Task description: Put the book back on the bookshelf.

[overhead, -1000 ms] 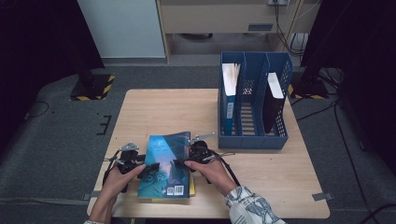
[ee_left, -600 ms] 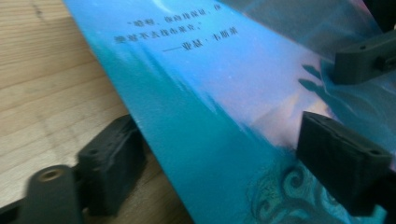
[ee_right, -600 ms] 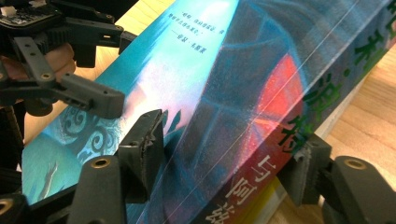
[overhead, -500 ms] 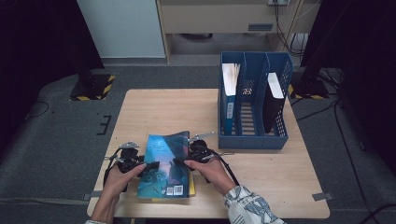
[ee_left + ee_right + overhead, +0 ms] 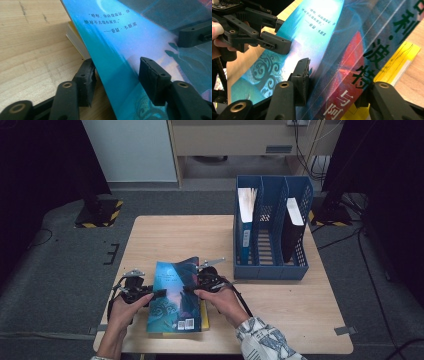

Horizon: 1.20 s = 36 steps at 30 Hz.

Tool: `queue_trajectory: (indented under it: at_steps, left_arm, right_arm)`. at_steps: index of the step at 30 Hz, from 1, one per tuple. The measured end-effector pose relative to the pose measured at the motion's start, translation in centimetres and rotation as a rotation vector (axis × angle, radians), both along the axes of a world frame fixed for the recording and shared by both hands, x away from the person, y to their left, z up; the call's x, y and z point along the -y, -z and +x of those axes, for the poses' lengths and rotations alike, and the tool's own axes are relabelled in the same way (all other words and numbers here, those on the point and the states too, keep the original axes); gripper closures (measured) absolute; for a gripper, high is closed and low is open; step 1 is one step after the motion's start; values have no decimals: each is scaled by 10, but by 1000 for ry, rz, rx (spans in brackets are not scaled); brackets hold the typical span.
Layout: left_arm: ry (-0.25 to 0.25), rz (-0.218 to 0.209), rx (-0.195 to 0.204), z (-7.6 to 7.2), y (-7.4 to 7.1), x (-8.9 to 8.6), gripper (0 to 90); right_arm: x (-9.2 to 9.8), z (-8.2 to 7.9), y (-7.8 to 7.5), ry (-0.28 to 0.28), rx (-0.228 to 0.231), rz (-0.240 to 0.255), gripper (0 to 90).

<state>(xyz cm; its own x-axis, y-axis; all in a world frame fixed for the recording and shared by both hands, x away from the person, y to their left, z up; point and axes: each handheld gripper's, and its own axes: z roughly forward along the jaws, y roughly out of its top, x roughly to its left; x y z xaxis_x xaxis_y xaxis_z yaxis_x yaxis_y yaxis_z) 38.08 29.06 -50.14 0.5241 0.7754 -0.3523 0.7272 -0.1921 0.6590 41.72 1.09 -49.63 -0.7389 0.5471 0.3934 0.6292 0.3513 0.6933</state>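
Your left gripper (image 5: 154,294) and right gripper (image 5: 189,288) straddle opposite edges of the blue book (image 5: 176,295); jaws have just been closing, whether either pad presses yet I cannot tell. Book lies near the front edge of the pale wooden table (image 5: 165,237). Blue file rack (image 5: 272,232) stands at the back right; dark grey floor (image 5: 60,270) around.
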Motion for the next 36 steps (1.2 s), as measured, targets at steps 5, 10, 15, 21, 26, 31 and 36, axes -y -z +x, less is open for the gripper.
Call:
queue_trajectory:
  at_steps: [5, 10, 15, 21, 26, 31, 36]
  left_arm:
    - [-27, 1, 38, -1, -10, 0, 510]
    - [-39, -8, 73, 2, -19, -2, 539]
    - [-39, -9, 88, 5, -27, -7, 563]
    - [-42, -5, 96, 7, -32, -10, 582]
    - [-42, -10, 103, 10, -36, -12, 601]
    - [-36, 2, 116, 14, -44, -11, 620]
    - [-31, 17, 130, 20, -53, -9, 644]
  right_arm:
    - [0, 3, -10, 10, 15, 10, 590]
    - [-1, 9, -25, 10, 52, 6, 626]
    - [-4, 15, -37, 10, 81, 7, 650]
    - [-9, 18, -44, 12, 95, 10, 666]
    - [-9, 20, -49, 17, 110, 14, 675]
    - [-8, 21, -55, 21, 128, 21, 687]
    - [-6, 24, -62, 33, 149, 30, 701]
